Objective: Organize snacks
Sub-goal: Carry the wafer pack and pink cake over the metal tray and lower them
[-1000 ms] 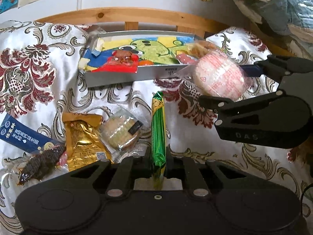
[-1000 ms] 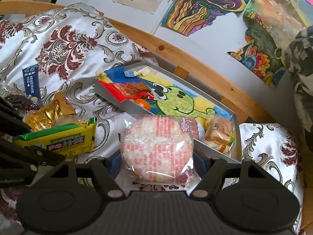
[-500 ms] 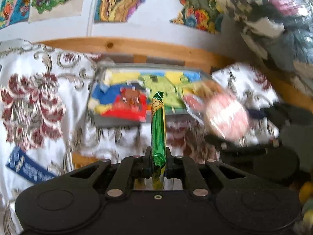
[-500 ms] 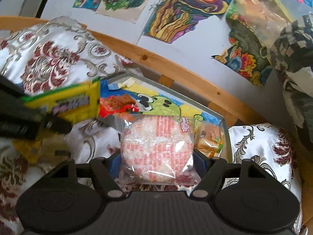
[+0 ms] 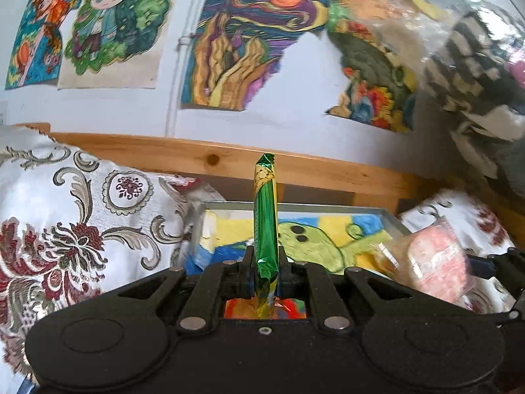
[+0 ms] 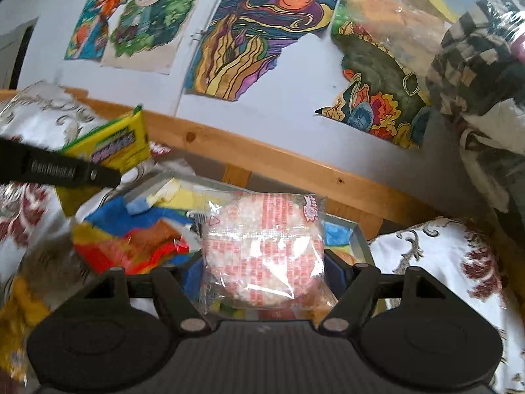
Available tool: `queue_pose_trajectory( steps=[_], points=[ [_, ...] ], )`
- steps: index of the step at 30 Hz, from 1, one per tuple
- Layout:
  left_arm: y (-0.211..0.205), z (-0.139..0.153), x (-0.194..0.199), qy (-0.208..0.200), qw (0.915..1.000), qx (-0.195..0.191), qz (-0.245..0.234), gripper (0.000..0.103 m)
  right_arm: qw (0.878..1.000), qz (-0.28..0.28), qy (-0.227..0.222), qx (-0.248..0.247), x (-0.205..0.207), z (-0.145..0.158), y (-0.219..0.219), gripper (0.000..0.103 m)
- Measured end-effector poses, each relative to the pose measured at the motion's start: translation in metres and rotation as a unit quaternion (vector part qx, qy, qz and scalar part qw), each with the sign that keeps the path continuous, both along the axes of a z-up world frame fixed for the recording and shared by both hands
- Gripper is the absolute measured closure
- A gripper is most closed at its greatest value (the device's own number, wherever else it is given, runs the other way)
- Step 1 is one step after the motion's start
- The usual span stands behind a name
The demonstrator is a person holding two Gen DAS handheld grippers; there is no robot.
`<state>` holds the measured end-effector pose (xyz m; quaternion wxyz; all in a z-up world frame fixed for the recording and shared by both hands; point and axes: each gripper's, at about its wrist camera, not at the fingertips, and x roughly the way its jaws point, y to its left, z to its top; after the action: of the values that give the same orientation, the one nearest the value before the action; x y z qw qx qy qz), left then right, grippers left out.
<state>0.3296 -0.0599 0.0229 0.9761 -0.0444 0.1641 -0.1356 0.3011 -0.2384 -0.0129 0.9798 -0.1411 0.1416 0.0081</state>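
A: Item one, your left hand-held gripper. Contents?

B: Jaws pinched nearly together on a green wafer pack, gripped near its lower end and edge-on to the lens, so it stands up like a blade. A thin foil pack gives the pads little else to hold; the flat faces take the squeeze.

A: Item two, your right hand-held gripper.

B: Jaws set wide, closed on a round rice cracker in clear wrap. They clamp it across its width, face toward the camera, likely because the disc is too broad to take any other way.

A: Position of both?

B: Both are lifted off the bed and hang in front of the tray, the grey-rimmed box with a cartoon drawing on its floor. In the right view your left one sits up and to the left, wafer pack above the tray's near corner; the cracker is over the tray's right half.

A: Already filed?

B: A red packet lies at the tray's left end. Other contents are blurred.

A: Surroundings?

B: Floral bedcover, wooden rail, drawings on the wall.

A: Status?

B: Both snacks look ready for release into the tray.
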Motion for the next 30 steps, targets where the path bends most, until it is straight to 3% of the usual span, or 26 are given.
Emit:
queue_pose_trajectory(
  steps=[7, 14, 30],
  points=[
    [0.017, -0.022, 0.043, 0.038, 0.9983, -0.042, -0.010, 0.092, 1.000, -0.001, 0.013, 0.010, 0.036, -0.016, 0.008, 0.027],
    [0.019, -0.034, 0.061, 0.059, 0.9963, -0.059, -0.023, 0.092, 0.999, -0.003, 0.035, 0.015, 0.051, -0.029, 0.012, 0.027],
    [0.017, -0.042, 0.072, 0.086, 0.9951, -0.044, -0.019, 0.092, 0.999, -0.002, 0.048, 0.016, 0.058, -0.034, 0.016, 0.027]
  ],
)
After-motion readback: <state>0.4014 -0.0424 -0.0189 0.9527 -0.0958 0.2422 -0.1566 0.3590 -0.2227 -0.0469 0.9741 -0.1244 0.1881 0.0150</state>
